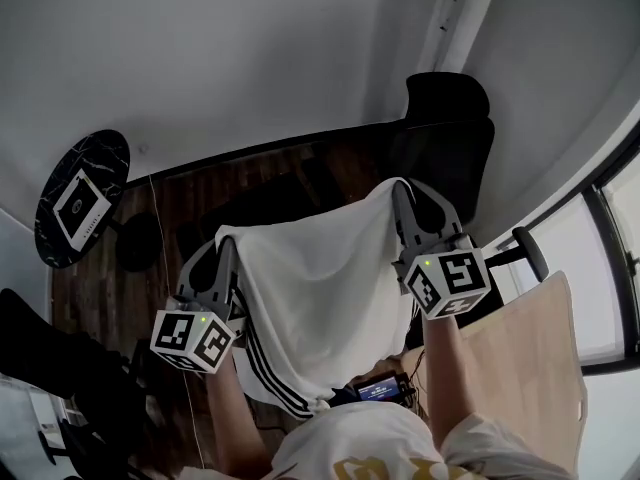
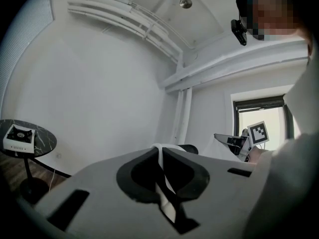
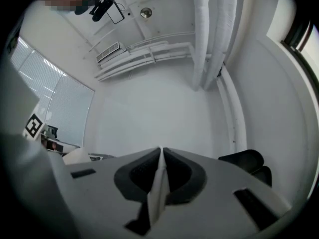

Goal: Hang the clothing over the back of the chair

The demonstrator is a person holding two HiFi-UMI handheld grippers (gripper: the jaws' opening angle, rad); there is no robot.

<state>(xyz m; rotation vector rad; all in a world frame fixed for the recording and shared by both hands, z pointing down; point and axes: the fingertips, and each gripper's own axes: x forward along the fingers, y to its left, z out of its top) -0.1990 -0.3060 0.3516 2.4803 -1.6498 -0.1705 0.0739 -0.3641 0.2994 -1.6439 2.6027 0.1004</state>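
A white garment with black side stripes hangs spread between my two grippers. My left gripper is shut on its left upper corner, and the cloth shows pinched between the jaws in the left gripper view. My right gripper is shut on the right upper corner, with a thin white fold between its jaws. The black office chair stands just beyond the garment, its back toward me. It also shows as a dark shape in the right gripper view.
A round black marble side table with a white device on it stands at the left. A light wooden panel is at the lower right, beside a window. The floor is dark wood, the walls white.
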